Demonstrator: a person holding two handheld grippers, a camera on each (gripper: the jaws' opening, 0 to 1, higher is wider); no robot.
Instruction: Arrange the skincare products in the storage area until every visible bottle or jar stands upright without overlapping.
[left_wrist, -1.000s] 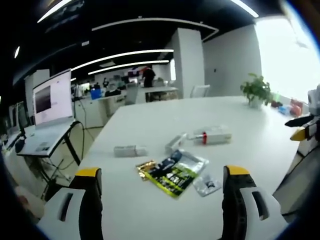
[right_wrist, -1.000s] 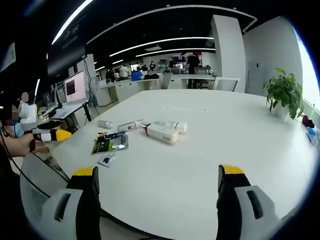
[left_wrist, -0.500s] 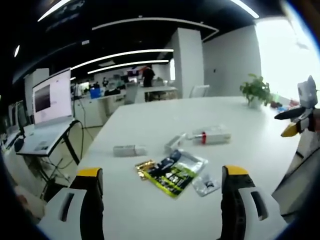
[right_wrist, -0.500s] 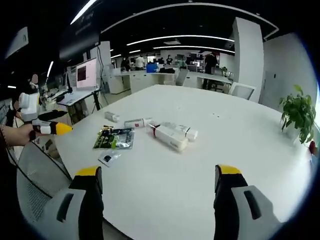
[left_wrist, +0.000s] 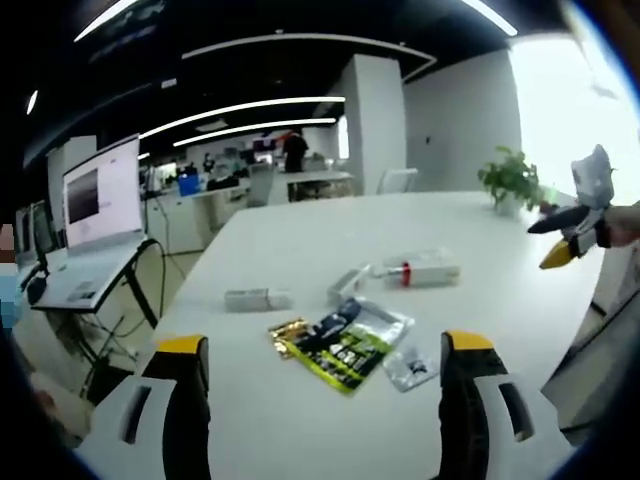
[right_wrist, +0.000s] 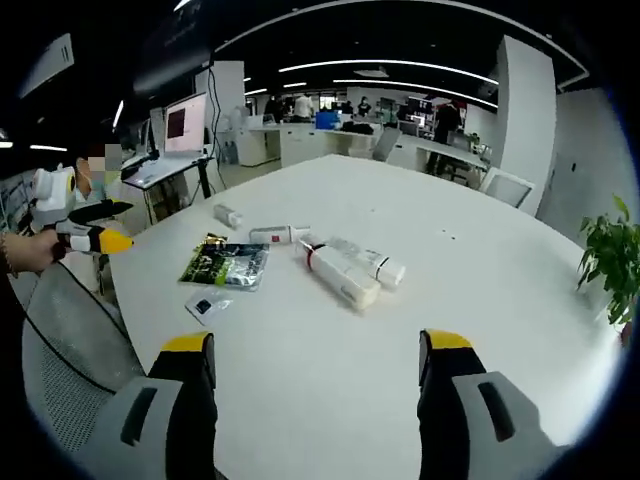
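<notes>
Left tool (left_wrist: 318, 365) gapes; right gripper view shows perhaps two tubes (right_wrist: 350, 272) lying.

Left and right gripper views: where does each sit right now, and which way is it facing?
Left gripper view: rides the left gripper, open, looking across the white table at the green sachet; right gripper enters at right.
Right gripper view: rides the right gripper, open, facing lying tubes; left gripper and a hand at left.
Shared: table, sachet, tubes.

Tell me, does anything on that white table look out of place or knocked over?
Yes. The skincare tubes all lie flat on their sides mid-table instead of standing, two of them side by side. A green foil sachet and a small clear packet lie loose nearby.
</notes>
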